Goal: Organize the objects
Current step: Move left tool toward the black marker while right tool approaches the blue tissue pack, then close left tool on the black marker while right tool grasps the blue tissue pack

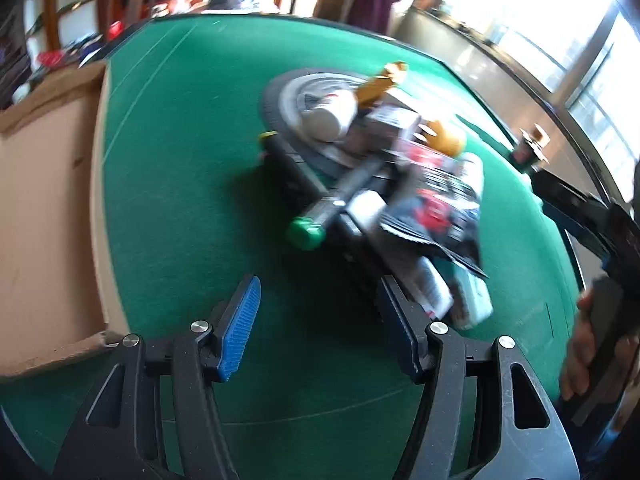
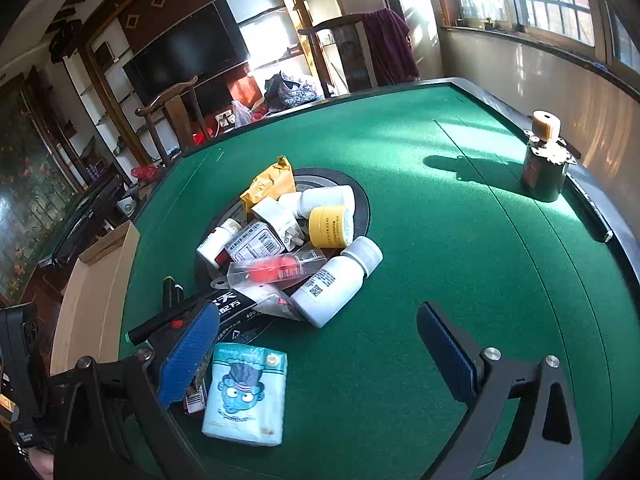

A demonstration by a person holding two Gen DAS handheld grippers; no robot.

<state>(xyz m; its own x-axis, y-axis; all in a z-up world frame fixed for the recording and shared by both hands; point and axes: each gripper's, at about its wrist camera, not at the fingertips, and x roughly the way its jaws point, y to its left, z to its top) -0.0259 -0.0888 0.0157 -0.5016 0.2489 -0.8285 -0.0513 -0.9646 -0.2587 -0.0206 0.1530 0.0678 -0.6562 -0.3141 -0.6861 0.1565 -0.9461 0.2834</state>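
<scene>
Green felt covers the big worktop [image 2: 460, 208], and sunny windows and shelves can be seen behind it. A messy pile of small things sits near the middle of the worktop, partly on a round dark plate [image 2: 356, 196]. In the pile are a white bottle [image 2: 336, 280], a yellow jar [image 2: 330, 226], a gold packet [image 2: 270, 182], a black pen with a green cap [image 1: 306, 232] and a blue tissue pack [image 2: 246, 392] at the near edge. A cardboard box [image 1: 44, 200] is open at the left side of the worktop. The step in hand is judged to be picking one thing out of the pile, and the box may be where it is meant to go. One thing at the edge should be picked first, so the pile is not knocked over. The left tongs [image 1: 320, 320] are held half open with nothing between them, pointed steeply down just in front of the pile, with the right pad close to the pile's near end. The left view is blurred. The right tongs [image 2: 320, 352] are held wide open and empty, pointed down, with the tissue pack low between them but not touched. A hand [image 1: 592, 356] is seen gripping the right handle.
</scene>
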